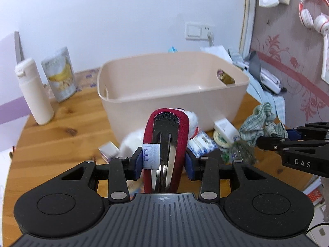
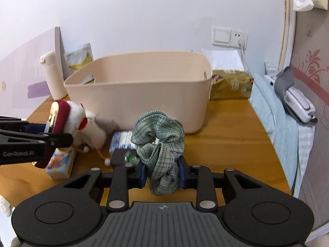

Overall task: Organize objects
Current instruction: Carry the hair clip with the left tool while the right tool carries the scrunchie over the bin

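A wooden counter (image 2: 232, 127) carries everything here. Largest on it is a beige plastic bin (image 2: 144, 90) with handle cut-outs, standing straight ahead of both tools, its near wall facing them.

The left tool (image 1: 164, 162) is closed on a red hair clip (image 1: 166, 144) with white fluffy trim, held upright between its blue pads, metal clasp side facing the camera. A small white label sits on the clip by the left pad. The clip is raised in front of the bin's near wall.

The right tool (image 2: 162, 173) is closed on a green checked scrunchie (image 2: 160, 142), which bunches up above the pads and hangs below them. It too is in front of the bin, to the right of the left tool.

Beyond and below the tools, near the bin's base, lie small items: a blue-and-white packet (image 2: 121, 141), a small illustrated box (image 2: 59, 162) and a small white box (image 1: 226, 130).

Far left of the tools, a cream bottle (image 1: 34, 91) stands upright beside a banana snack pouch (image 1: 60, 73).
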A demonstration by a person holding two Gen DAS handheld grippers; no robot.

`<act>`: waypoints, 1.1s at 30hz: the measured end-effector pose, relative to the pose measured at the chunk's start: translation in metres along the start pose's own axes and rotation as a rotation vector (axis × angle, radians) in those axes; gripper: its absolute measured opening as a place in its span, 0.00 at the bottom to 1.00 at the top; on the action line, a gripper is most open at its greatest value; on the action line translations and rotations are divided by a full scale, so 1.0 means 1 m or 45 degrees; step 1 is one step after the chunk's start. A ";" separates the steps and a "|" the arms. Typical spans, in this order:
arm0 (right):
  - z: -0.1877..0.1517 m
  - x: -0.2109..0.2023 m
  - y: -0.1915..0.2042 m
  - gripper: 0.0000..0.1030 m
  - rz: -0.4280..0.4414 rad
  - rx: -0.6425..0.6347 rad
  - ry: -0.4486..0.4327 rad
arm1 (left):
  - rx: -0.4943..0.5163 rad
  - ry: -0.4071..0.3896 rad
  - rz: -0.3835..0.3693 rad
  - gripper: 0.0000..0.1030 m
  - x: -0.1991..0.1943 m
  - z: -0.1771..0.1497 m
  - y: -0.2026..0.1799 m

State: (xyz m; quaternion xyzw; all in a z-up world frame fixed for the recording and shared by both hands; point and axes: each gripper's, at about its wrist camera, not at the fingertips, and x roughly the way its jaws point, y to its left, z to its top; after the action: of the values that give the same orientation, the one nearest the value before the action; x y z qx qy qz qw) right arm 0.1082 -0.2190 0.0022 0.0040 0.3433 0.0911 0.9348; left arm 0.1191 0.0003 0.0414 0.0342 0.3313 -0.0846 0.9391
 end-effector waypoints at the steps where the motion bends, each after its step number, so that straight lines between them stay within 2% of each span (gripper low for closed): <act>1: 0.004 -0.001 -0.001 0.27 -0.004 -0.002 -0.010 | 0.000 -0.014 0.005 0.40 -0.002 0.004 0.002; 11: 0.045 -0.005 -0.001 0.28 -0.026 -0.045 -0.119 | -0.029 -0.101 0.002 0.40 -0.005 0.045 0.018; 20: 0.085 0.010 -0.001 0.28 -0.045 -0.052 -0.177 | -0.015 -0.159 0.050 0.40 0.021 0.086 0.029; 28: 0.116 0.040 -0.001 0.28 -0.043 -0.071 -0.175 | 0.006 -0.160 0.066 0.40 0.056 0.117 0.034; 33: 0.131 0.058 -0.004 0.29 -0.043 -0.063 -0.165 | -0.006 -0.083 0.031 0.40 0.088 0.124 0.034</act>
State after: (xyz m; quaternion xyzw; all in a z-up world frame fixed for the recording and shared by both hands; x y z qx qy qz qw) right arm 0.2367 -0.2060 0.0644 -0.0193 0.2799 0.0832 0.9562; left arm 0.2692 0.0073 0.0827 0.0333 0.3003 -0.0736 0.9504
